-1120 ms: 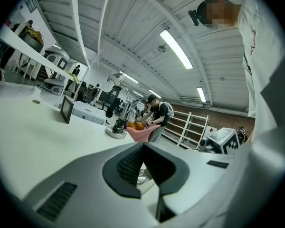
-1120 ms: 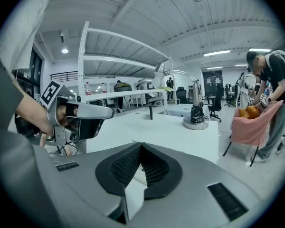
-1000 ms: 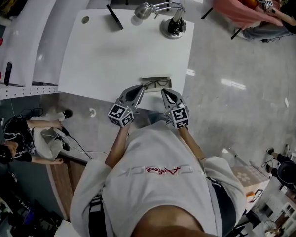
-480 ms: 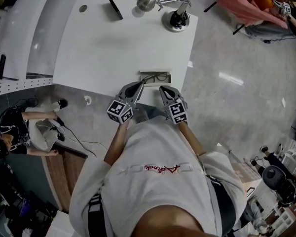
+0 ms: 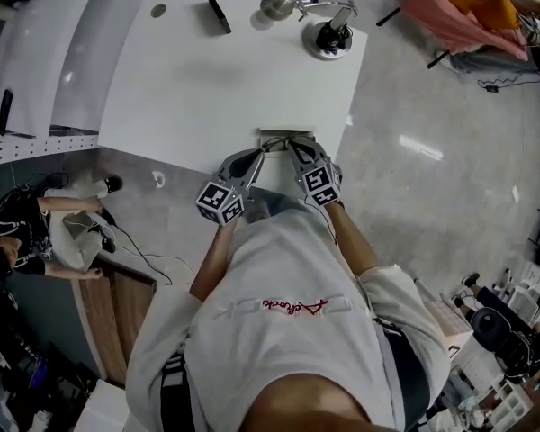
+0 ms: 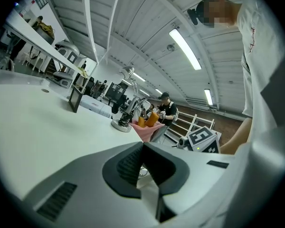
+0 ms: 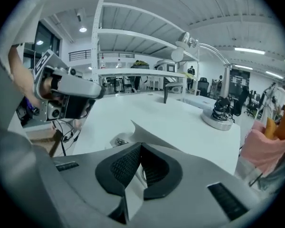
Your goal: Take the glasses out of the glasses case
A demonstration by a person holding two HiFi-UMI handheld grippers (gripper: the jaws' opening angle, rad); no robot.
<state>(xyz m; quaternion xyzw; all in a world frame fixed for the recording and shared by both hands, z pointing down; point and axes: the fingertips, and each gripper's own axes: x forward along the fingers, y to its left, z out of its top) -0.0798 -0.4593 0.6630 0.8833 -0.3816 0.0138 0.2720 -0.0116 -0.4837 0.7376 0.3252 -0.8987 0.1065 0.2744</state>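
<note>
The open glasses case (image 5: 283, 137) lies at the table's near edge, and thin wire glasses show inside it. In the right gripper view its white flap (image 7: 149, 133) stands up just past the jaws, with a bit of metal frame (image 7: 118, 140) to the left. My right gripper (image 5: 293, 141) is over the case's right part, jaws shut, and I see nothing gripped. My left gripper (image 5: 260, 154) is at the case's left end, also shut with nothing seen between the pads. The left gripper (image 7: 100, 93) shows again in the right gripper view, apart from the flap.
A white table (image 5: 207, 79) carries a desk lamp with a round base (image 5: 330, 40) at the far right and a small dark stand (image 5: 218, 9) at the back. A person sits on the floor at the left (image 5: 18, 232). More people and pink cloth (image 5: 450, 7) are at the far right.
My right gripper has moved forward and down, from beside the case's right end to over it. The left gripper has stayed at the case's left end.
</note>
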